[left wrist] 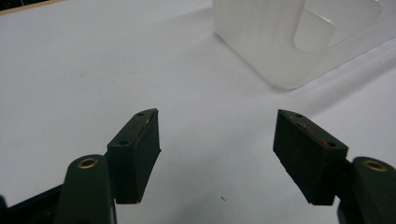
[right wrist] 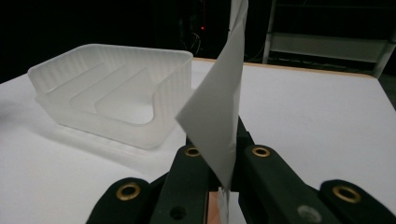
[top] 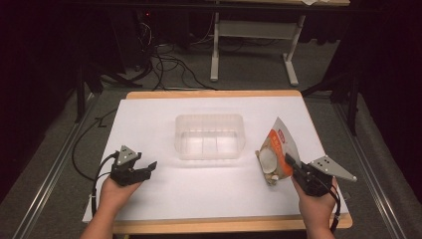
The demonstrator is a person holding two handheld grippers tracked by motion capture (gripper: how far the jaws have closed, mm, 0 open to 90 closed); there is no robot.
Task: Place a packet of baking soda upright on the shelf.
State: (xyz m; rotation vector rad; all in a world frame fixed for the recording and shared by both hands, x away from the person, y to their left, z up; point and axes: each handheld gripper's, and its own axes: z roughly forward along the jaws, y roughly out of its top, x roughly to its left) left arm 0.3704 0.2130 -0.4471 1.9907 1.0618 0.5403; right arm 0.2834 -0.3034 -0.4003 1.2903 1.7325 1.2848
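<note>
Orange-white snack bag (top: 276,152) stands tilted right of clear plastic tub (top: 210,136) on white table (top: 164,199), pinched by right gripper (top: 292,163); print blurred. Left gripper (top: 149,167) rests apart. Left gripper view: jaws spread, nothing between, tub cropped. Right gripper view: jaws clamp bag's pale edge (right wrist: 219,112), front hidden.

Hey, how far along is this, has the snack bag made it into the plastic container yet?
Not yet. Done: the right gripper has shut on the snack bag and holds it beside the container, right of it in the high view. In hand: that pinch on the bag's edge. Left: carrying it into the clear plastic container, which has nothing in it. The left gripper rests open on the table.
</note>
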